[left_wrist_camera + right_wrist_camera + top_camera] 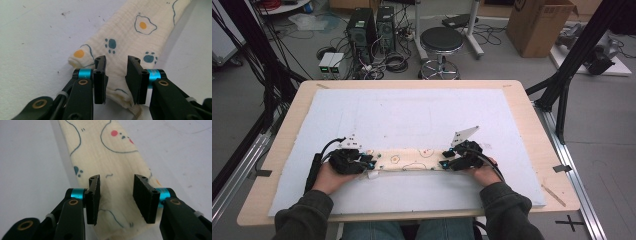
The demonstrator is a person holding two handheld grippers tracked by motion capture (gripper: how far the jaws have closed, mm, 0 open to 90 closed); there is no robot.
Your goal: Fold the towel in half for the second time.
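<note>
White mat (412,110) (stained) bears the folded cloth (409,160) — grippers flank it.

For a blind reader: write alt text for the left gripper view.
The left gripper stands with its black jaws apart over one end of a folded cream cloth, printed with fried eggs and blue paw prints, lying on a white mat.

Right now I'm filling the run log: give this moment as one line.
left gripper: open over cloth end | right gripper: open over other end | folded cloth strip: flat on white mat | nothing held
</note>
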